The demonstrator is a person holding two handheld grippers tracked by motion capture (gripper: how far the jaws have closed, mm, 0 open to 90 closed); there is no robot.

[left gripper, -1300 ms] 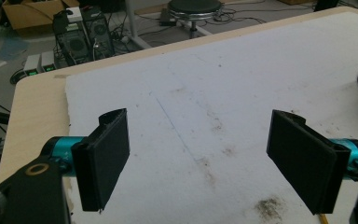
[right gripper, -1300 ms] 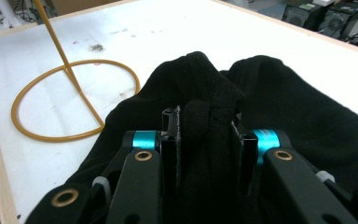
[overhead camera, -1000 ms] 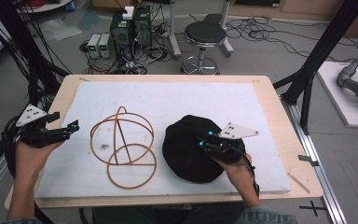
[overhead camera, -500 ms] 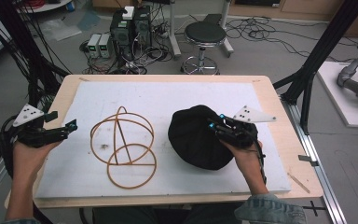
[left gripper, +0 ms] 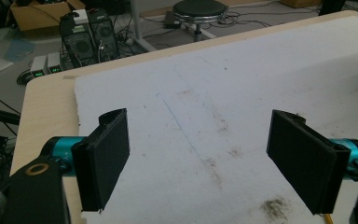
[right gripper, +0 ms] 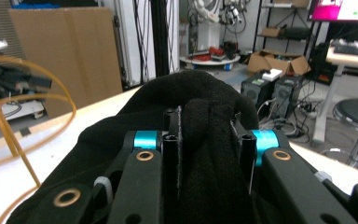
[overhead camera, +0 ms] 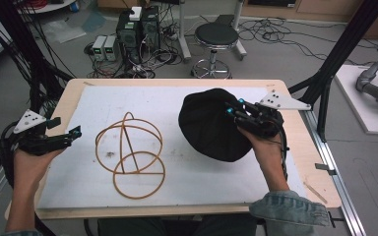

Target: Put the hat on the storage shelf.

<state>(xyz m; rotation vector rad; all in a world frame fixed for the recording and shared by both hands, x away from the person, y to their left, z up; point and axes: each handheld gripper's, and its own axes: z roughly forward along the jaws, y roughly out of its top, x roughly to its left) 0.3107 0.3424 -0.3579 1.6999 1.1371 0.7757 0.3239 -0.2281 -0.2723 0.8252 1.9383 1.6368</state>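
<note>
1. High view: one black hat, one wire stand, two grippers, one per hand. The hat hangs over the right half of the white board, bunched at its right edge in the right gripper, clenched on the fabric. The stand, made of orange hoops, sits left of centre, well apart from the hat.
2. High view: left gripper hovers at the left edge of the board, near the stand but not touching it, with nothing in it.
3. High view, surface and room: the board lies on a wooden table. Behind it are one round stool, two computer towers and loose cables on a grey floor.
4. Left gripper view: left gripper is released, jaws wide apart, stained white board between them. The stool stands past the table edge.
5. Right gripper view: right gripper is pinching a fold of the hat, which rises in front of the camera. Part of the stand is at left. Cardboard boxes and shelves behind.
</note>
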